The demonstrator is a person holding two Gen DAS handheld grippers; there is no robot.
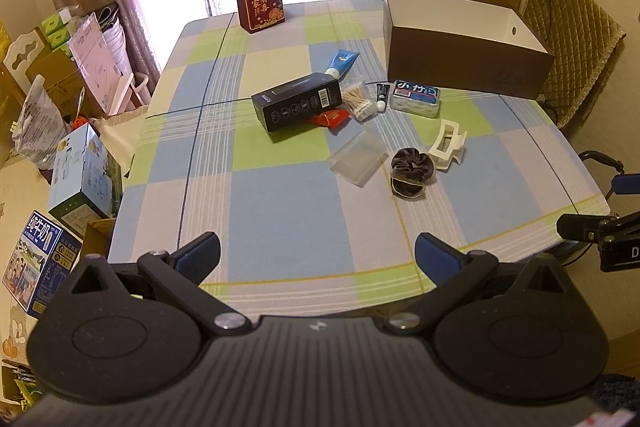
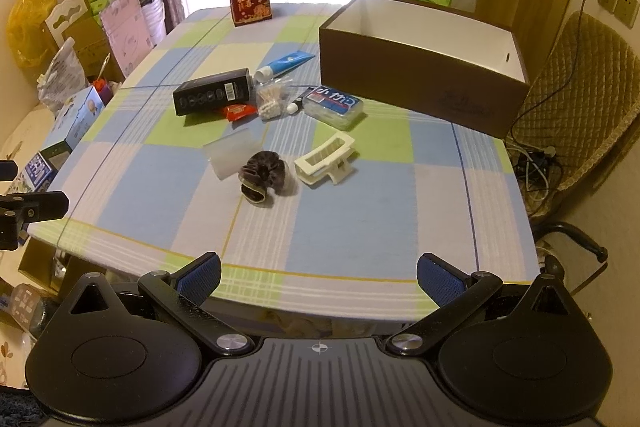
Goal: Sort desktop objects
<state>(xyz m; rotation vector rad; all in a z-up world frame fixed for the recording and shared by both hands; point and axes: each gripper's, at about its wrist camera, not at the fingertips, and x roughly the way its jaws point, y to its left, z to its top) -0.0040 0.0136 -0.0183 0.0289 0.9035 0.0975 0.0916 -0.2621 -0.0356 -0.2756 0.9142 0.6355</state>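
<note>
Both tools hang back over the near edge of the tabletop (image 2: pixel 360 227): the left hand-held gripper (image 1: pixel 318 259) and the right hand-held gripper (image 2: pixel 319 277) each have their blue pads spread wide and hold nothing, which looks like a pause to survey before the first pick.

Going left to right across the middle of the tabletop: a black carton (image 2: pixel 214 95) lies flat with a red packet (image 2: pixel 239 111) tucked at its near side; beside it sit a bag of cotton swabs (image 2: pixel 271 99) and a blue tube (image 2: pixel 286 62) behind. Nearer the front edge lie a frosted clear case (image 2: pixel 230 153), a dark velvet scrunchie (image 2: pixel 262 177) and a cream claw clip (image 2: pixel 326 159). A floss-pick box (image 2: pixel 334 105) sits just before the open brown box (image 2: pixel 420 67) at the far right corner, probably the bin for sorting.
</note>
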